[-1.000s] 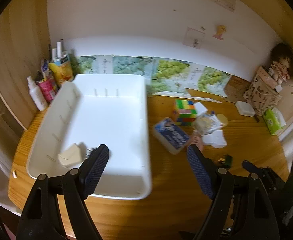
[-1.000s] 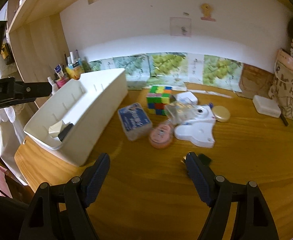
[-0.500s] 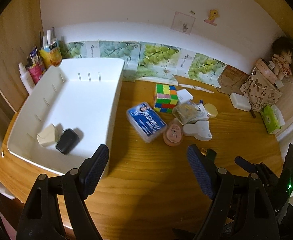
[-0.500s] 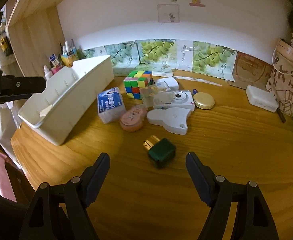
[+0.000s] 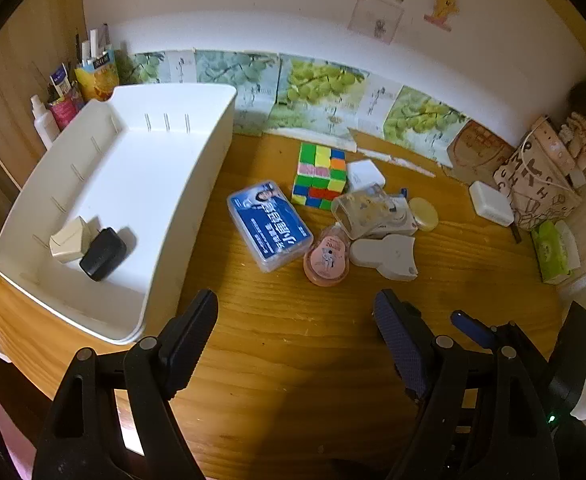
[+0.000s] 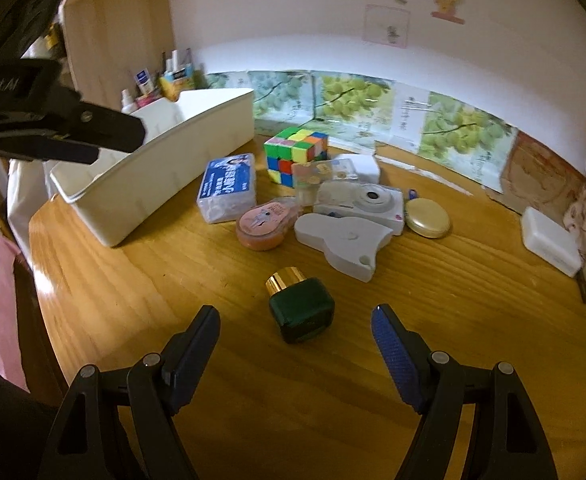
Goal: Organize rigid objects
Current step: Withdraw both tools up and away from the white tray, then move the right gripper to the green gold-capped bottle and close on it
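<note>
1. Wooden desk (image 6: 253,380) ran the full width; near half was bare wood in front of both tools, front edge curved off at the left, wall and a leaf-print strip closed the back.
2. White bin (image 5: 141,184) sat on the desk's left side, long axis running from the front edge back toward the wall, near corner close to the desk edge. A beige block (image 5: 69,240) and a black block (image 5: 103,254) lay touching in its near left corner; the remaining floor showed white.
3. Clutter sat mid-desk, right of the bin: blue box (image 5: 269,224), colour cube (image 5: 320,176), camera (image 6: 363,202), white flat piece (image 6: 343,242), pink round case (image 6: 265,228), gold disc (image 6: 429,218).
4. Green bottle (image 6: 301,306) lay alone on its side just ahead of the right gripper (image 6: 295,338), between the finger lines, gold cap toward the clutter, base toward the camera.
5. Right gripper's jaws were spread wide, holding nothing.
6. Left gripper (image 5: 295,322) was also spread and empty, over bare wood beside the bin's near right corner.
</note>
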A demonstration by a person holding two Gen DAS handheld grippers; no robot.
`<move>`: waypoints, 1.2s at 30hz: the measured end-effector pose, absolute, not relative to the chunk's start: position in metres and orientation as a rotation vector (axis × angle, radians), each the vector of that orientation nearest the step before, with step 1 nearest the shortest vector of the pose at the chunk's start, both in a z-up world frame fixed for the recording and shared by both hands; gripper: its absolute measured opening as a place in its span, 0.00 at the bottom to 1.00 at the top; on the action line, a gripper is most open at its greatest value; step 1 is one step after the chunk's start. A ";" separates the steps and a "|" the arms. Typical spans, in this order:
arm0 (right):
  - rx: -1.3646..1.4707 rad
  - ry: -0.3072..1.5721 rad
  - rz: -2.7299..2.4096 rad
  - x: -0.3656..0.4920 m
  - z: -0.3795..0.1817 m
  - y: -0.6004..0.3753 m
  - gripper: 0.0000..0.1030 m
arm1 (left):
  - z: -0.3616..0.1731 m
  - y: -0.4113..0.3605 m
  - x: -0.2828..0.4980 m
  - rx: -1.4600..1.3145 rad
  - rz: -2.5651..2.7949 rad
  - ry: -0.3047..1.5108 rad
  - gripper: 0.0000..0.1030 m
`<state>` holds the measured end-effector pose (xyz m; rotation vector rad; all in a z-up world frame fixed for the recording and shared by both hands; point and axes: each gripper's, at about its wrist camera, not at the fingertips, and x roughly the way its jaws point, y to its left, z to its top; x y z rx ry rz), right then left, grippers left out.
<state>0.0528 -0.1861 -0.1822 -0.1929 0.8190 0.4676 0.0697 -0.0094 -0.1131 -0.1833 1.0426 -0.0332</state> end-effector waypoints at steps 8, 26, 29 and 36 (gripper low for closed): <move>-0.225 0.848 0.558 0.063 -0.195 -0.180 0.77 | -0.130 -0.022 0.092 -0.205 -0.024 1.129 0.81; -0.185 0.957 0.634 0.088 -0.222 -0.179 0.77 | -0.184 -0.045 0.151 -0.184 -0.012 1.342 0.81; -0.183 0.968 0.629 0.091 -0.225 -0.178 0.76 | -0.194 -0.049 0.162 -0.157 -0.002 1.371 0.80; -0.198 0.962 0.622 0.091 -0.225 -0.176 0.76 | -0.211 -0.047 0.177 -0.187 -0.018 1.428 0.80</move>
